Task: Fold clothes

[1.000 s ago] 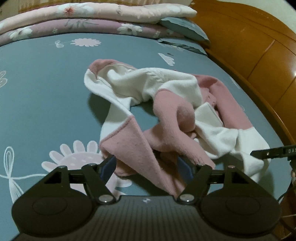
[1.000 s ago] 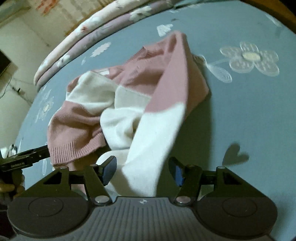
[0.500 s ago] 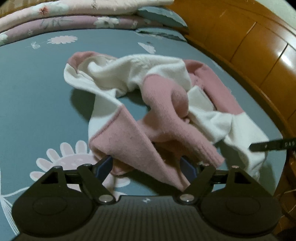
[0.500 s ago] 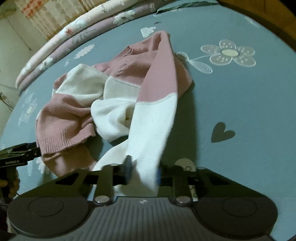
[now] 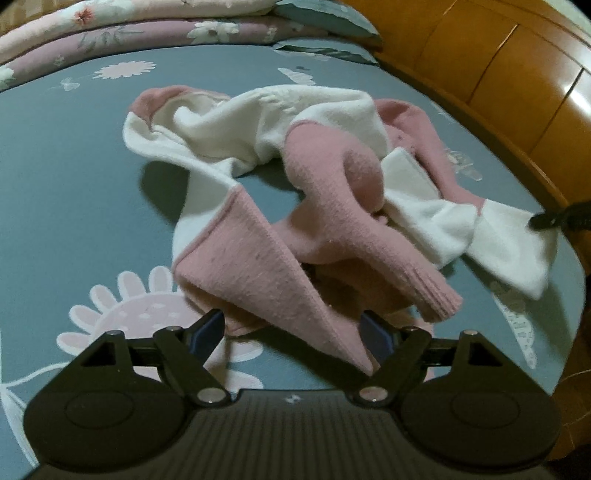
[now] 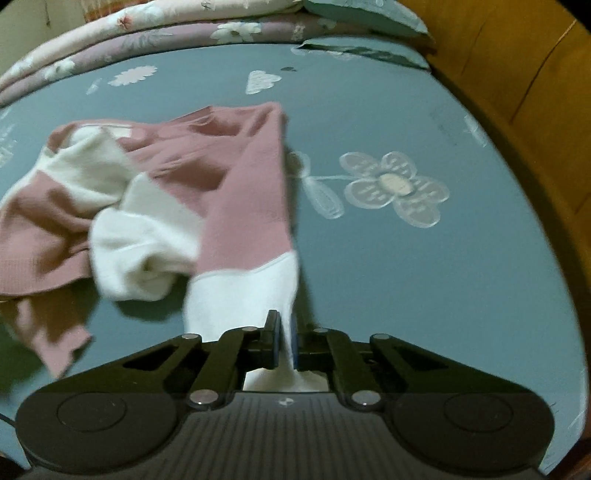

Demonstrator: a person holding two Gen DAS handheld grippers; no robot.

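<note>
A crumpled pink-and-white sweater (image 5: pixel 325 192) lies on the blue flowered bed sheet (image 5: pixel 74 177). My left gripper (image 5: pixel 293 326) is open, its blue-padded fingers on either side of a pink corner of the sweater. In the left wrist view, the right gripper (image 5: pixel 535 221) holds the white end at the far right. In the right wrist view, my right gripper (image 6: pixel 283 338) is shut on the white end of a sleeve of the sweater (image 6: pixel 236 184), which stretches away pink toward the crumpled body.
Folded floral quilts (image 5: pixel 147 26) and a pillow (image 5: pixel 325 22) lie at the head of the bed. A wooden bed frame (image 5: pixel 498 85) runs along the right edge, seen too in the right wrist view as wooden frame (image 6: pixel 535 74).
My right gripper closed on the white sleeve end and pulled it taut toward the right. The left gripper stayed open around the pink corner, with the sweater shifting slightly.
</note>
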